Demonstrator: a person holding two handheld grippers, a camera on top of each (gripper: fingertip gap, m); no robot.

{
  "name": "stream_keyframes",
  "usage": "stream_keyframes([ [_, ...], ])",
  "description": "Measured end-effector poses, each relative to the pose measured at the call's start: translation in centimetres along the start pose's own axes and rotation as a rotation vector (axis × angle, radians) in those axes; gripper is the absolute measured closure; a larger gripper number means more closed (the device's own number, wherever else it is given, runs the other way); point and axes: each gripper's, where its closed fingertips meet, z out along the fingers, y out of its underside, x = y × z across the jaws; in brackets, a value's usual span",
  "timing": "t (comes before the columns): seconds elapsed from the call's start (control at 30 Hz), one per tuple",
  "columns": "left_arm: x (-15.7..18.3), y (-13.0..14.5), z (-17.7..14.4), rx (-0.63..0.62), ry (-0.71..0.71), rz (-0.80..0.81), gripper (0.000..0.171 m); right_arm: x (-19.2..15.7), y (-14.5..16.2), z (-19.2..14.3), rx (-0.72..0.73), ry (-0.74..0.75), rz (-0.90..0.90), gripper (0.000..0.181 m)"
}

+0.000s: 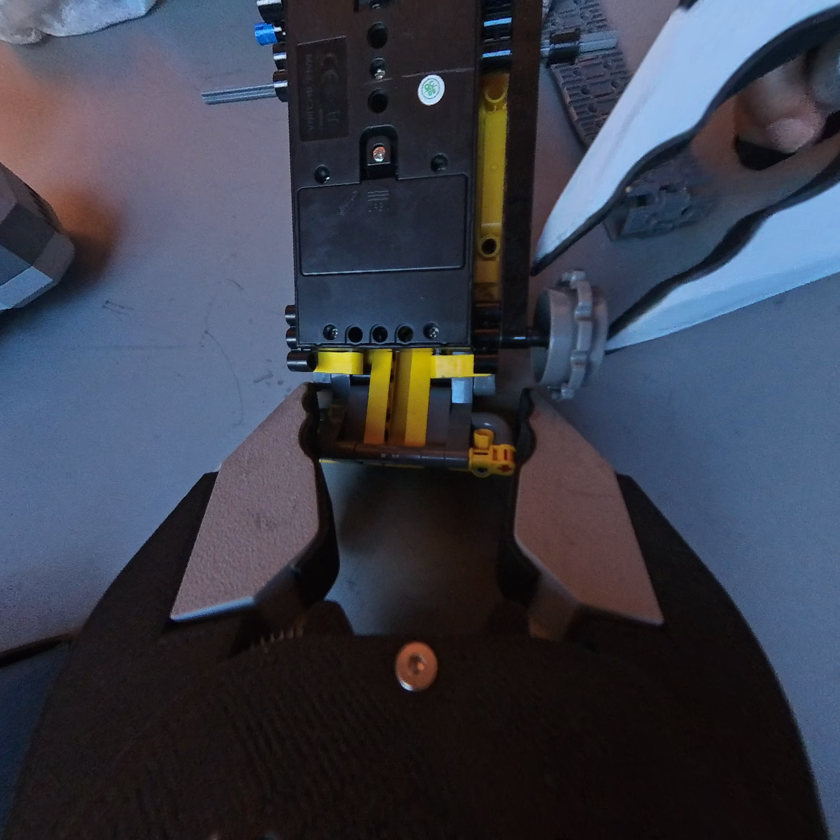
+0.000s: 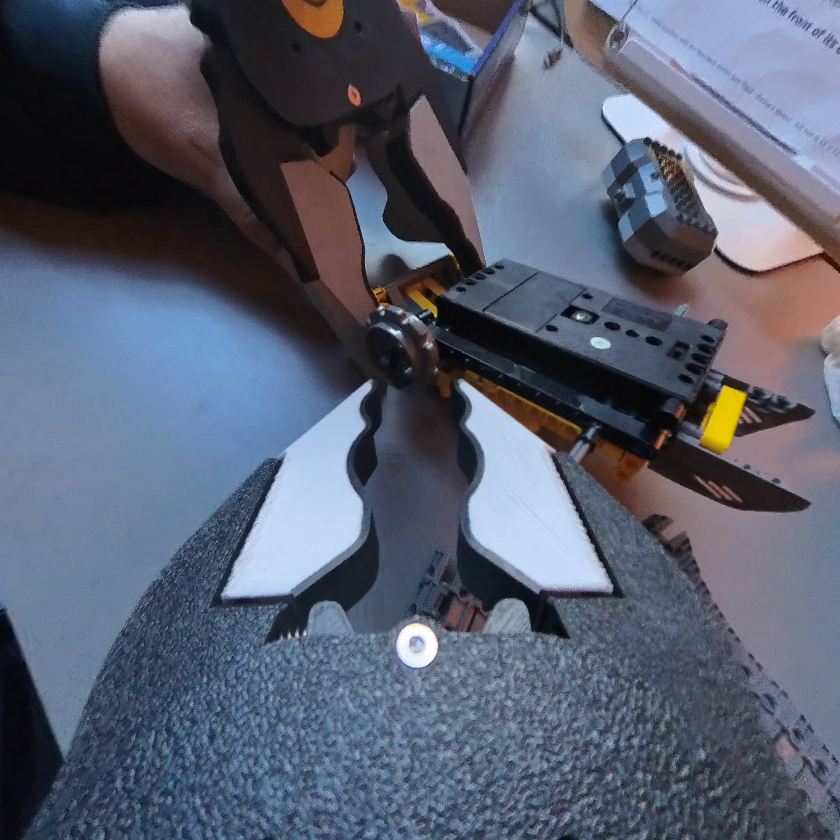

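Note:
A black and yellow brick-built model [image 1: 382, 218] lies upside down on the grey table [image 1: 159, 318], with its black battery box facing up. My left gripper [image 1: 416, 418] is shut on the model's near end, around the yellow beams. A grey toothed wheel [image 1: 573, 334] sits on a black axle at the model's right side. My right gripper [image 2: 416, 391] is open and empty, its white fingertips right at that wheel [image 2: 400, 352] but not around it. The right gripper also shows in the left wrist view [image 1: 573, 305], and the left gripper in the right wrist view [image 2: 413, 291].
A grey block-shaped brick build [image 2: 659, 213] stands beyond the model, by a white stand base [image 2: 768, 245]. A brown track piece [image 1: 586, 91] and a grey axle [image 1: 236, 94] lie at the far end. A small dark part [image 2: 436, 586] lies under the right gripper. A person's forearm [image 2: 159, 113] is behind the left gripper.

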Motion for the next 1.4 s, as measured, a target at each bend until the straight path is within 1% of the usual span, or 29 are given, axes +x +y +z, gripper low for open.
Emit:
stream_keyframes([
  [0.03, 0.0, 0.0, 0.0, 0.000, -0.001, 0.001, 0.085, 0.0, 0.2, 0.2, -0.010, 0.008, -0.005, 0.154],
  [0.2, 0.1, 0.0, 0.0, 0.000, 0.001, 0.007, 0.085, -0.4, -0.4, 0.3, 0.025, 0.023, -0.061, 0.158],
  [0.4, 0.1, 0.0, -0.1, 0.000, 0.004, 0.015, 0.086, -0.5, -0.7, 0.5, 0.050, -0.019, -0.018, 0.160],
  [0.57, 0.1, -0.3, -0.2, 0.020, -0.034, 0.087, 0.086, -1.1, 0.1, 1.0, 0.005, -0.121, 0.054, 0.161],
  [0.67, 0.3, -0.3, -0.3, 0.024, -0.019, 0.089, 0.086, -1.3, -0.1, 0.9, 0.012, -0.167, 0.084, 0.162],
  [0.77, 0.5, -0.8, -0.9, 0.070, -0.012, 0.087, 0.091, -1.4, -0.6, 0.4, 0.036, -0.227, 0.163, 0.162],
  [0.8, 0.6, -1.0, -1.2, 0.086, -0.018, 0.107, 0.096, -1.3, -1.1, 0.0, 0.061, -0.248, 0.204, 0.163],
  [0.87, 0.8, -1.2, -1.8, 0.111, -0.050, 0.183, 0.101, -1.1, -2.1, -0.8, 0.094, -0.314, 0.300, 0.166],
  [0.97, 1.3, -1.5, -2.5, 0.127, -0.129, 0.334, 0.109, -1.1, -2.3, -1.4, 0.066, -0.350, 0.340, 0.169],
  [1.07, 2.4, -3.0, -3.8, 0.208, -0.232, 0.500, 0.123, -1.5, -2.5, -1.7, 0.035, -0.349, 0.334, 0.169],
  [1.17, 3.9, -3.7, -4.9, 0.245, -0.282, 0.562, 0.136, -2.1, -3.9, -3.0, 0.058, -0.432, 0.413, 0.168],
  [1.3, 6.2, -4.6, -7.0, 0.263, -0.341, 0.578, 0.129, -3.5, -5.1, -5.0, 0.035, -0.581, 0.502, 0.167],
  [1.4, 8.3, -4.4, -8.2, 0.267, -0.311, 0.540, 0.128, -5.2, -5.6, -6.1, 0.001, -0.676, 0.540, 0.168],
])
